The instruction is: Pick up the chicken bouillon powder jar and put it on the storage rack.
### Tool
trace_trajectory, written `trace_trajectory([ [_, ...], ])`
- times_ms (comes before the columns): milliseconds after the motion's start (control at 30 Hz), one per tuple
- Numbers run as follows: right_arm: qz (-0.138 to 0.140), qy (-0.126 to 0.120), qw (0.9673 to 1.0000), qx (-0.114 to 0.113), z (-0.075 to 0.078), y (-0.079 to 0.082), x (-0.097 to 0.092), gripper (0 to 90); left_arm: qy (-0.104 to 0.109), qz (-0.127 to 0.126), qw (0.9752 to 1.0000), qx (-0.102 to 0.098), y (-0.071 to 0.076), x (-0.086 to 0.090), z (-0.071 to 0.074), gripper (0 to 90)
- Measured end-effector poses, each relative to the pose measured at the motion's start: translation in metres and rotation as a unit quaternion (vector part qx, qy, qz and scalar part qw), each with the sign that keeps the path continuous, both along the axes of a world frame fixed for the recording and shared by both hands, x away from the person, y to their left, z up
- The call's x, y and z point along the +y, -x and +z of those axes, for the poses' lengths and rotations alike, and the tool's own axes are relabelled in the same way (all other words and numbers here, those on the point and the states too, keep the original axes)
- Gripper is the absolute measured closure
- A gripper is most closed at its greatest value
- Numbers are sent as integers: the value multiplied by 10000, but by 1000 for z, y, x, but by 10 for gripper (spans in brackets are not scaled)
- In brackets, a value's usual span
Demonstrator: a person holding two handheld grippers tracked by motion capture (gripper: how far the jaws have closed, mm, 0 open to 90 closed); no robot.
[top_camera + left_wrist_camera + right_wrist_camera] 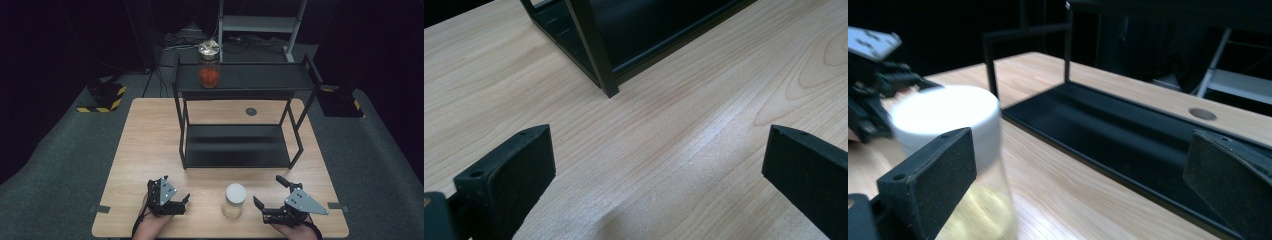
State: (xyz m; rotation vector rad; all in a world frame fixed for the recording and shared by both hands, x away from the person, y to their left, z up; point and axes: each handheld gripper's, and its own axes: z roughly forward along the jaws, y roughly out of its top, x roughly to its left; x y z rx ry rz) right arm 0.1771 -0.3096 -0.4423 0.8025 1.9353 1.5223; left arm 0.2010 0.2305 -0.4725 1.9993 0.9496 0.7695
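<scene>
A clear jar with a white lid and pale yellow contents [235,200] stands upright near the table's front edge, between my two grippers. In the right gripper view this jar [950,117] sits just past my left-hand jaw, outside the gap. My right gripper [270,191] [1083,150] is open, just right of the jar and holding nothing. My left gripper [176,189] [659,145] is open to the jar's left, with bare wood between its jaws. A second jar with red contents and a gold lid [208,65] stands on the top tier of the black shelf [250,77].
The black two-tier metal shelf rests mid-table; its lower tray [235,145] [1108,135] is bare. Its front-left leg [606,85] is close ahead of my left gripper. A round grommet [251,111] is set in the wooden table [145,145]. The left gripper [870,75] appears beyond the jar.
</scene>
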Motion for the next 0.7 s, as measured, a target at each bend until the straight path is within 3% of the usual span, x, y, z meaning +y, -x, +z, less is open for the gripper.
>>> trace_trajectory([
  [167, 213, -89, 9997, -62, 2, 1, 7, 0, 5, -11, 10000, 6, 0, 0, 0, 10],
  [400, 415, 71, 9991, -76, 6, -1, 23, 0, -9, -60, 10000, 1, 0, -1, 0, 10],
  [700, 593, 63, 9982, 25, 5, -6, 38, 0, -46, -89, 9999, 5, -1, -3, 1, 9],
])
